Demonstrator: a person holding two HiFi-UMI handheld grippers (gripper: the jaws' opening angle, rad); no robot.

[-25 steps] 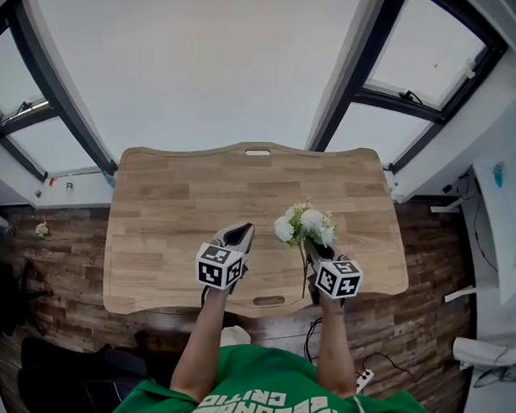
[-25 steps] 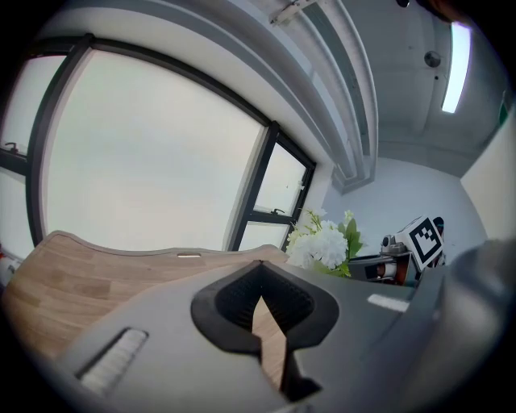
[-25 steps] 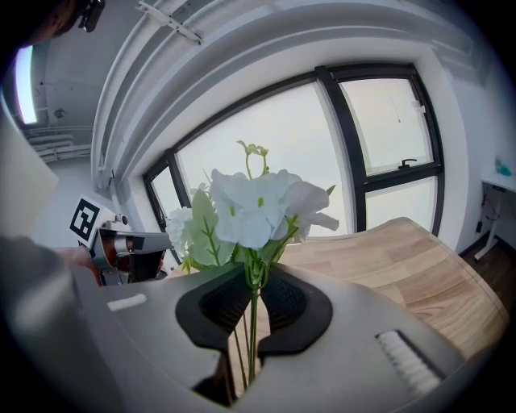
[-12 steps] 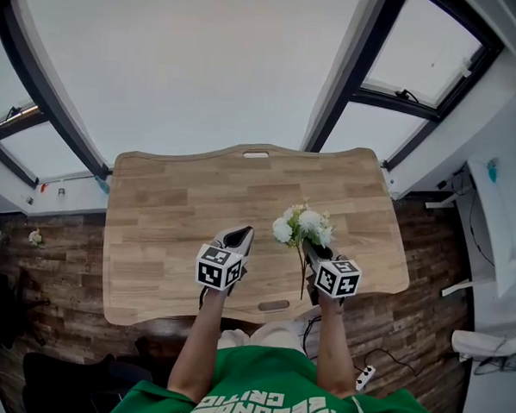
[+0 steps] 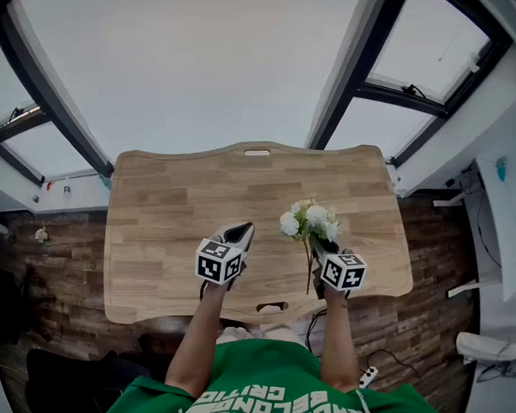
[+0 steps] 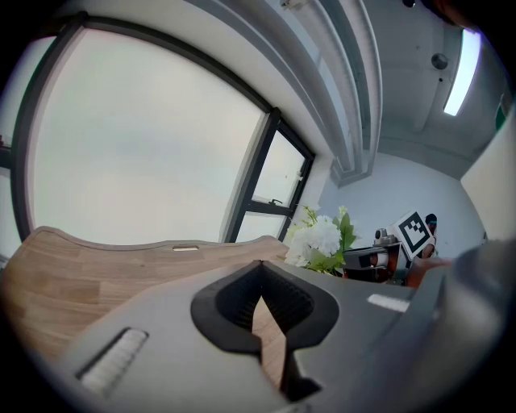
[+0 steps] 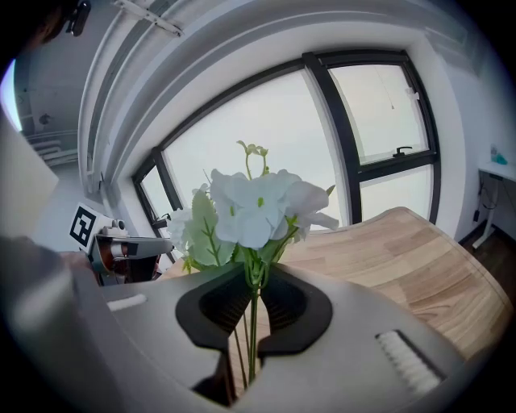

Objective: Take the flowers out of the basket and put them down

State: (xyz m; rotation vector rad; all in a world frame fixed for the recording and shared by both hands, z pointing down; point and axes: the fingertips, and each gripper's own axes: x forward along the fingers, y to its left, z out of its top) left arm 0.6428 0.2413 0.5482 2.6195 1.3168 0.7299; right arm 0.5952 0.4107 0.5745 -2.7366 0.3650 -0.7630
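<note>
Pinching one flower bunch (image 5: 309, 221), the right claw (image 5: 320, 247) sits beside the shut, empty left claw (image 5: 239, 235).

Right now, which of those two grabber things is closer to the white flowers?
The right gripper: its jaws are shut on the stems of the flowers. The left gripper is apart, off to their left, holding nothing.
</note>
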